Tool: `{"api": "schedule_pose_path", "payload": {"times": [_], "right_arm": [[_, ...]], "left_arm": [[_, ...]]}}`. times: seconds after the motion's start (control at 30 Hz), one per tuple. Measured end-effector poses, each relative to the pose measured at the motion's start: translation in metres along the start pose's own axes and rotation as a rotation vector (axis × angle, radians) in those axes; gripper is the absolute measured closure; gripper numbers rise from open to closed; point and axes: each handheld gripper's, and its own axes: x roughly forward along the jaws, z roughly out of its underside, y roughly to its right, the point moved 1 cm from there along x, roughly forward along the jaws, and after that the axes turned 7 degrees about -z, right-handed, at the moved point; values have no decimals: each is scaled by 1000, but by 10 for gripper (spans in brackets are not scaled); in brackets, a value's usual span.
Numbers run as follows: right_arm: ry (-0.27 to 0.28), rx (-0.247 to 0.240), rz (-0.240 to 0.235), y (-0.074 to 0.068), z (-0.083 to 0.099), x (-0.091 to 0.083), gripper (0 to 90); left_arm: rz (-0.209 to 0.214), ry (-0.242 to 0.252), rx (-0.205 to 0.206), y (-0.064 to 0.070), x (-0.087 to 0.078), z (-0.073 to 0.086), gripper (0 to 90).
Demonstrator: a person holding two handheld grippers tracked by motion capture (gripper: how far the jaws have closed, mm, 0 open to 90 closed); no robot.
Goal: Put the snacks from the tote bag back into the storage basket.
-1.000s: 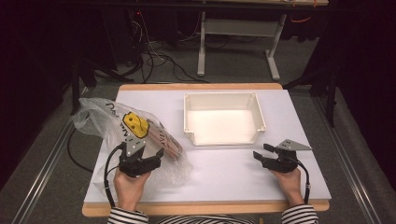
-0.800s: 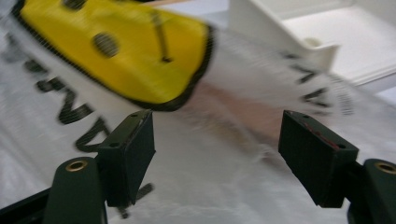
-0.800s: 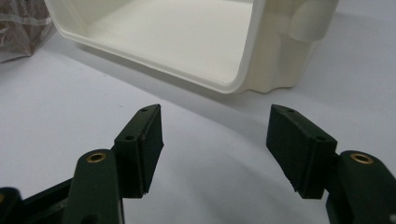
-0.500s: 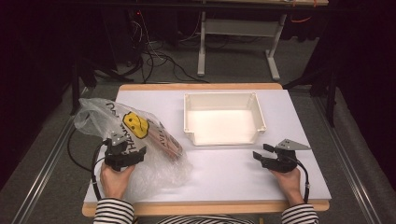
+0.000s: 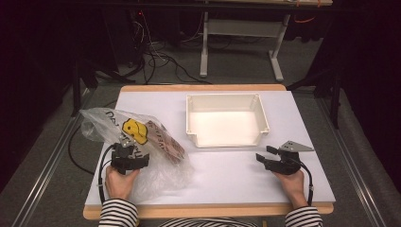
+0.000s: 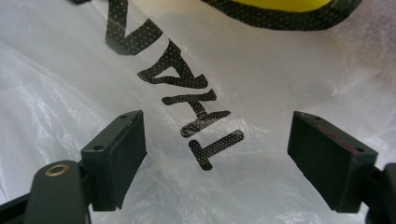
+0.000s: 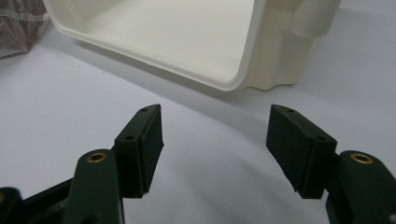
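I had the left tool (image 5: 128, 150) spread wide right over the clear plastic bag (image 5: 156, 158), which lay crumpled on the left part of the white surface (image 5: 227, 175); black lettering (image 6: 187, 107) on the film sat between its jaws. My right tool (image 5: 267, 158) was also wide, holding nothing, low over bare surface just in front of the white tray (image 5: 225, 119)

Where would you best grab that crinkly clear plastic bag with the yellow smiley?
Probably a raised fold of the clear plastic bag near its printed lettering, coming from the person's side. The film is loose and bunched there, and the left gripper already has its jaws open over it.
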Motion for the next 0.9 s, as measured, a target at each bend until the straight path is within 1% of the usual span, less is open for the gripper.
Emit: {"api": "schedule_pose_path", "payload": {"times": [0.07,0.1,0.17,0.2,0.3,0.37,0.43,0.47,0.5,0.57,0.63,0.67,0.7,0.77,0.8,0.87,0.9], "right_arm": [[-1,0,0,0,0,0,368],[-1,-2,0,0,0,0,369],[-3,-2,-1,0,0,0,368],[-3,0,-1,0,0,0,368],[-3,-2,0,0,0,0,368],[-4,-1,0,0,0,0,368],[-3,-3,0,0,0,0,368],[-2,-2,1,0,0,0,367],[-1,-3,2,0,0,0,366],[1,0,3,0,0,0,366],[4,0,3,0,0,-1,366],[4,1,2,0,0,-1,366],[4,-1,1,-1,0,-1,366],[3,-11,-2,-1,0,0,367],[3,-11,-2,-1,0,0,367],[-12,-46,-3,-4,0,1,368],[-12,-46,-3,-4,0,1,368]], "left_arm": [[0,-7,3,1,1,0,195],[-1,-22,5,1,5,2,190],[2,-33,5,2,9,4,184],[7,-24,1,2,9,5,175],[14,-14,1,2,8,6,182],[18,-10,4,2,8,7,205],[22,-10,8,3,7,7,250],[24,-11,14,3,6,7,250],[29,-11,21,5,4,8,305],[32,-8,35,6,2,8,360],[34,-5,38,7,2,8,430],[44,4,47,9,1,9,430],[54,11,60,10,0,10,524],[63,13,73,12,-1,9,601],[63,13,73,12,-1,9,656],[77,7,90,14,-2,9,770],[82,10,103,16,-3,9,770]]}}
